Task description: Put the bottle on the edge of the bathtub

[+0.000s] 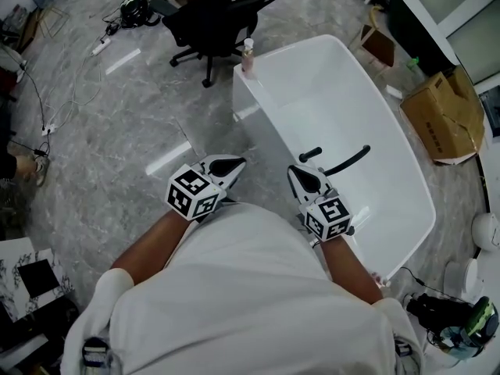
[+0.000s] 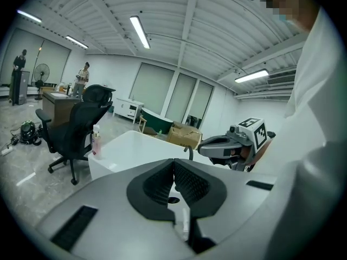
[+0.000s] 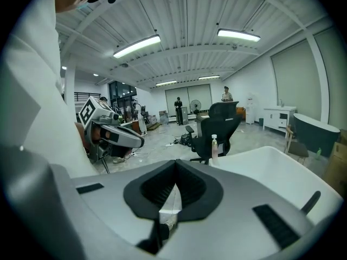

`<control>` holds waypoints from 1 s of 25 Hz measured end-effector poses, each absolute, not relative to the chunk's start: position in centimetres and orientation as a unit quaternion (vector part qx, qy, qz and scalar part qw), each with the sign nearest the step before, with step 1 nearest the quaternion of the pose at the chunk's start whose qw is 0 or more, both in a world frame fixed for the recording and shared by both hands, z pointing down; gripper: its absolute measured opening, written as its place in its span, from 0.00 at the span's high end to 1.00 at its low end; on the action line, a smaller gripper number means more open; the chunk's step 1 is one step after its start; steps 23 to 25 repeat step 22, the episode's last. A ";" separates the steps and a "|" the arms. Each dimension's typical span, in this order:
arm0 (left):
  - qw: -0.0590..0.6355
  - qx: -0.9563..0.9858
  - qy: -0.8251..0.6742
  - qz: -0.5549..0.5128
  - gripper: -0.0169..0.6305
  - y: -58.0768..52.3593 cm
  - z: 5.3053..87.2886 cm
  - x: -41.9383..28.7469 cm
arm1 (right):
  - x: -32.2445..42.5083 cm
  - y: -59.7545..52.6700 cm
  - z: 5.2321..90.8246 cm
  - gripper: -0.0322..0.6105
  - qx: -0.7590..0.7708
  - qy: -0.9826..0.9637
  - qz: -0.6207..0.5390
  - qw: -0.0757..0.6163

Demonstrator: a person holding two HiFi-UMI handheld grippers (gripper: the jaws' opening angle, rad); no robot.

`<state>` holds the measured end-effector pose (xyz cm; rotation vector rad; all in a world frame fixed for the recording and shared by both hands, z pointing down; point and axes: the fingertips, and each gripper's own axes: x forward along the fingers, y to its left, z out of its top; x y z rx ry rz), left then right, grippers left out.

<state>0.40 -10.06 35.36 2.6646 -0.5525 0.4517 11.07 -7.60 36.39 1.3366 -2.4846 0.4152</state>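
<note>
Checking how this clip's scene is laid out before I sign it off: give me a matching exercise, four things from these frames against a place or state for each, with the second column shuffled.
Things:
1. bottle
2. office chair
3. cardboard box
4. left gripper

Places or states:
A. shut, nothing between its jaws
B. on the floor, right of the bathtub in the head view
C. upright on the bathtub's far corner rim
D. on the floor just beyond the bathtub's far end

Pairs: 1-C; 2-D; 3-B; 4-A
</note>
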 end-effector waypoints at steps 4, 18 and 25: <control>0.190 0.949 -0.192 0.163 0.95 -9.6 35.5 0.5 | 10.8 -7.1 36.2 0.94 0.463 -0.863 0.142 0.144; 0.190 0.946 -0.206 0.162 0.95 -10.2 35.6 0.4 | 10.9 -7.5 36.1 0.94 0.456 -0.869 0.130 0.141; 0.189 0.945 -0.209 0.164 0.95 -10.6 35.9 0.6 | 11.5 -8.0 36.2 0.94 0.457 -0.869 0.128 0.140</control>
